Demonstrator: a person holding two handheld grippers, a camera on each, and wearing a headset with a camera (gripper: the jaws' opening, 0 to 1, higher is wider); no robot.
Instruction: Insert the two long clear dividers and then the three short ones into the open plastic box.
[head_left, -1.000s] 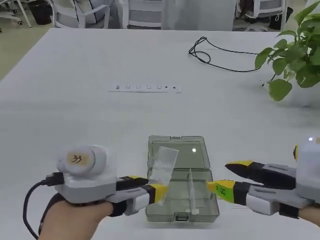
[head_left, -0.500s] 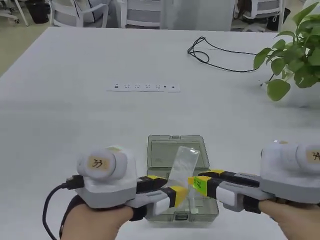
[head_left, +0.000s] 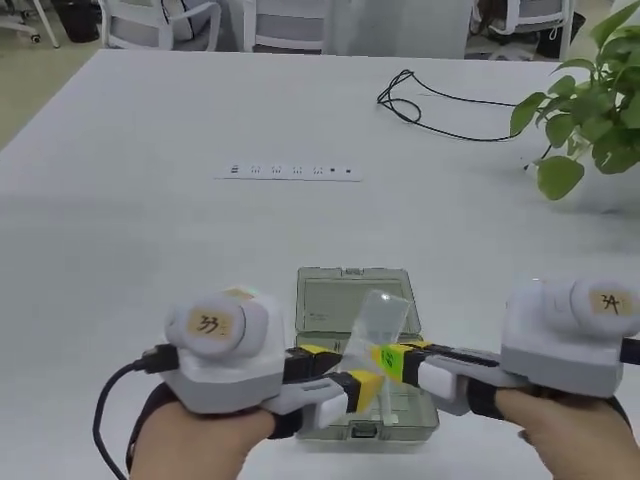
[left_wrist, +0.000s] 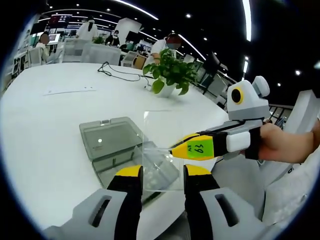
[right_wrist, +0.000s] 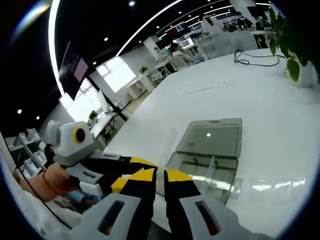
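The open plastic box (head_left: 402, 424) lies just in front of me, its lid (head_left: 340, 293) folded back flat on the white table. One clear divider (right_wrist: 212, 167) stands upright inside the base. A second clear divider (head_left: 378, 312) hangs tilted above the box. My left gripper (head_left: 340, 370) is shut on its lower end; the sheet (left_wrist: 160, 132) rises between the jaws (left_wrist: 162, 172). My right gripper (head_left: 386, 355) comes in from the right, shut on that divider's side edge (left_wrist: 175, 149). In the right gripper view its jaws (right_wrist: 159, 177) are almost together, with the left gripper (right_wrist: 131, 164) just beside them.
A white power strip (head_left: 290, 171) lies mid-table. A black cable (head_left: 430, 100) loops at the far right, beside a potted plant (head_left: 590, 100). Chairs (head_left: 160, 25) line the far table edge. Bare table surrounds the box.
The right gripper swung in from the right and shut on the divider's edge. The left gripper carried the divider right, over the box.
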